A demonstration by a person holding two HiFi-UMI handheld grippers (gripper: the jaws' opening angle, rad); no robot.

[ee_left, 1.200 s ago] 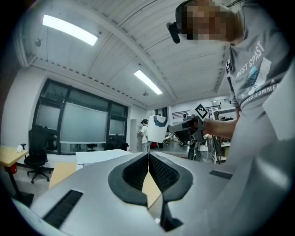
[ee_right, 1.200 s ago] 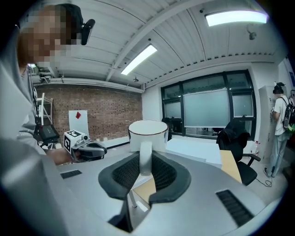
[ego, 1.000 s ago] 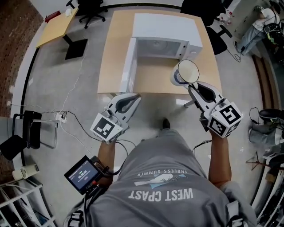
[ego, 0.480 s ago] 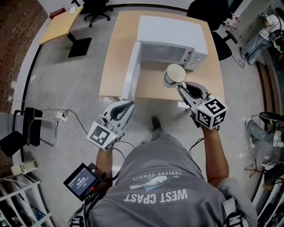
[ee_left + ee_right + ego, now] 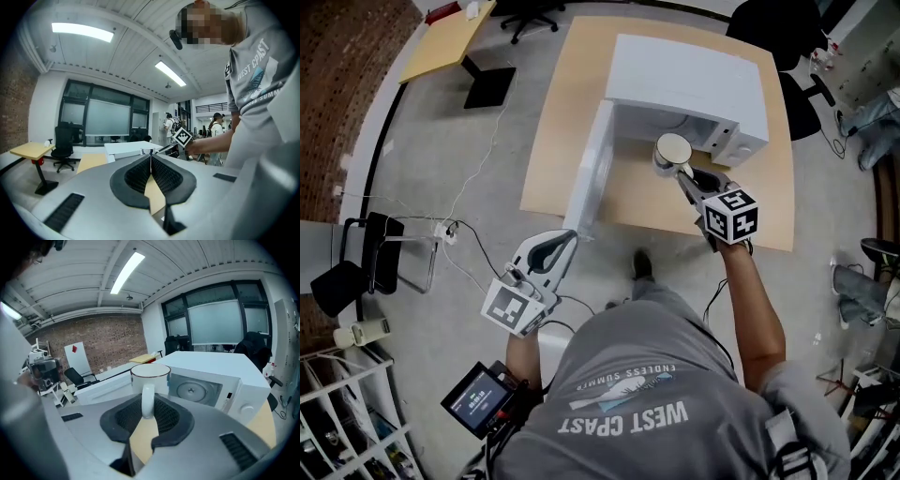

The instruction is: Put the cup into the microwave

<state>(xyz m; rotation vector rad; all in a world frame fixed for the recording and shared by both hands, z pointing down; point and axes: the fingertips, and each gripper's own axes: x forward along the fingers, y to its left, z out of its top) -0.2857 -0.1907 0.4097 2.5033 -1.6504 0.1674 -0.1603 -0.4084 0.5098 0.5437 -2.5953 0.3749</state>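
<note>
The white cup (image 5: 150, 373) is pinched by its handle in the right gripper (image 5: 147, 414), upright just ahead of its jaws and facing the open microwave (image 5: 220, 380) for insertion, while the left gripper (image 5: 151, 161) is held aside, pressed together and empty.

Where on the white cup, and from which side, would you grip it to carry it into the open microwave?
By the handle, from the side away from the microwave: it juts back as a narrow vertical loop, which the right gripper pinches in its jaws here, so the upright cup leads in.
</note>
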